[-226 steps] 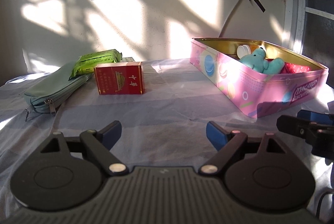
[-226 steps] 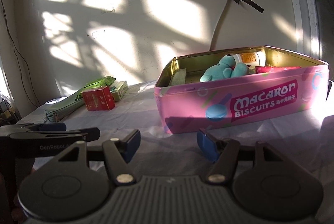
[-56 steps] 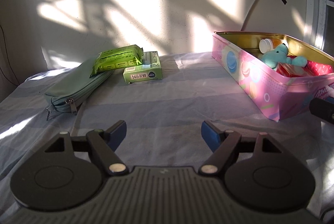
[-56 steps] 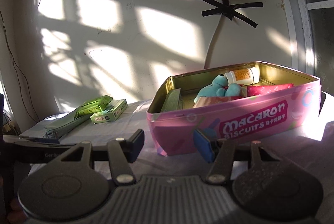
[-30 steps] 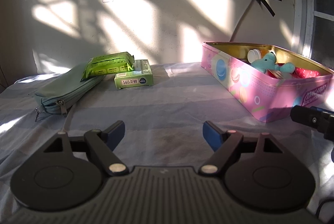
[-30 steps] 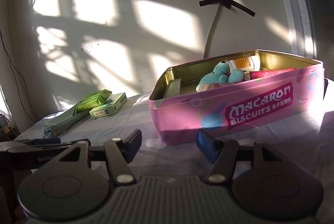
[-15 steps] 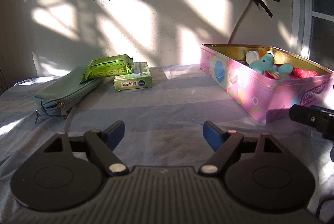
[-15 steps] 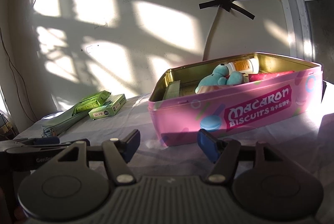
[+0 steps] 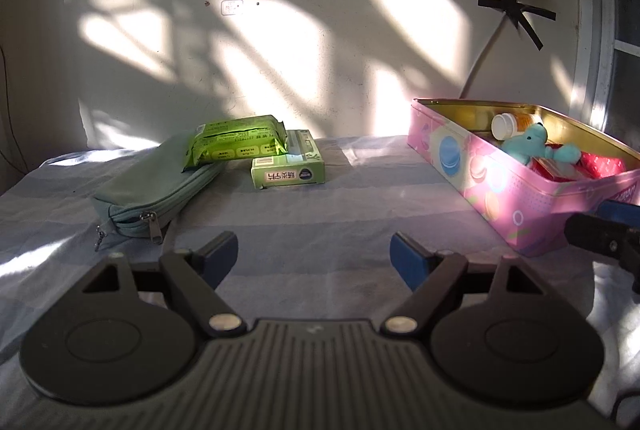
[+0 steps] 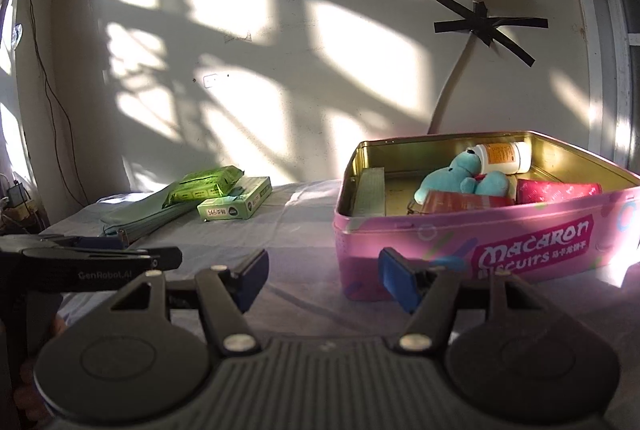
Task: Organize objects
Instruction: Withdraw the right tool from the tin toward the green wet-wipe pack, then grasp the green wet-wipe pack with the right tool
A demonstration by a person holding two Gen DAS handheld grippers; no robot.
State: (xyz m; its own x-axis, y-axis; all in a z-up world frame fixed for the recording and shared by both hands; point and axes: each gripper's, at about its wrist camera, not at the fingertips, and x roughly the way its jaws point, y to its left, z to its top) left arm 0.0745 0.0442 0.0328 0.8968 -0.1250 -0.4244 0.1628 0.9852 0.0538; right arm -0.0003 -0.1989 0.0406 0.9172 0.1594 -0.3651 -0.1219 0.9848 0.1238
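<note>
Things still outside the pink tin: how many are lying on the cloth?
3, all at the far left: a teal zip pouch, a green wipes pack resting on it, and a green box beside them. More may be hidden behind.

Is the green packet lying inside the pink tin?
No, the green packet lies outside the pink tin, resting on the grey-green pouch beside a small green box.

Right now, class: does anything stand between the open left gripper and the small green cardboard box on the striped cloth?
Nothing visible does. Bare striped cloth lies between the left gripper and the small green cardboard box. A green wipes packet overlaps the box's far corner only.
</note>
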